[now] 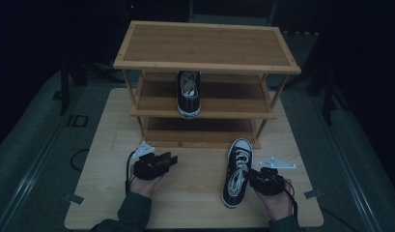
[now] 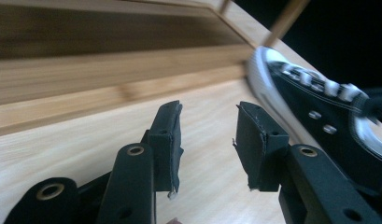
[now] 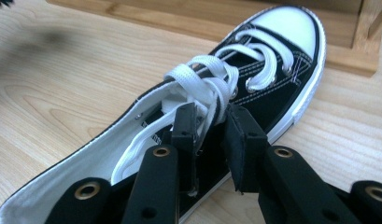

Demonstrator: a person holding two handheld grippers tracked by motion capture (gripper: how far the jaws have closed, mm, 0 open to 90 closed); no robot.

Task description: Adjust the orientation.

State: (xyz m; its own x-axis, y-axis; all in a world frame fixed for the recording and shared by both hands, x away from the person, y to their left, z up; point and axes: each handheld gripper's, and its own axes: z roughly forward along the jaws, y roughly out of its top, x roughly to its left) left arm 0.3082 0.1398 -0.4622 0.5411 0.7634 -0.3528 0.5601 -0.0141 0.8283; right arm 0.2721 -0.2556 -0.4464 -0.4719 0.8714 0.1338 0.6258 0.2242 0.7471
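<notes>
A black sneaker with white laces (image 1: 237, 171) lies on the wooden table, toe toward the shoe rack. My right gripper (image 1: 251, 174) is at its right side; in the right gripper view, my right gripper (image 3: 211, 113) has one jaw inside the sneaker (image 3: 282, 56) and one outside, shut on the side wall by the laces. My left gripper (image 1: 171, 157) rests open on the table left of centre, holding nothing. In the left gripper view, my left gripper (image 2: 208, 109) points at the rack's base, with the sneaker (image 2: 319, 102) off to the right. A second matching sneaker (image 1: 189, 94) stands on the rack's middle shelf.
The three-tier wooden shoe rack (image 1: 207, 46) stands at the back of the table (image 1: 195, 198); its top and bottom shelves are bare. Its bottom rail (image 2: 86, 88) runs just ahead of my left gripper. The surroundings beyond the table are dark.
</notes>
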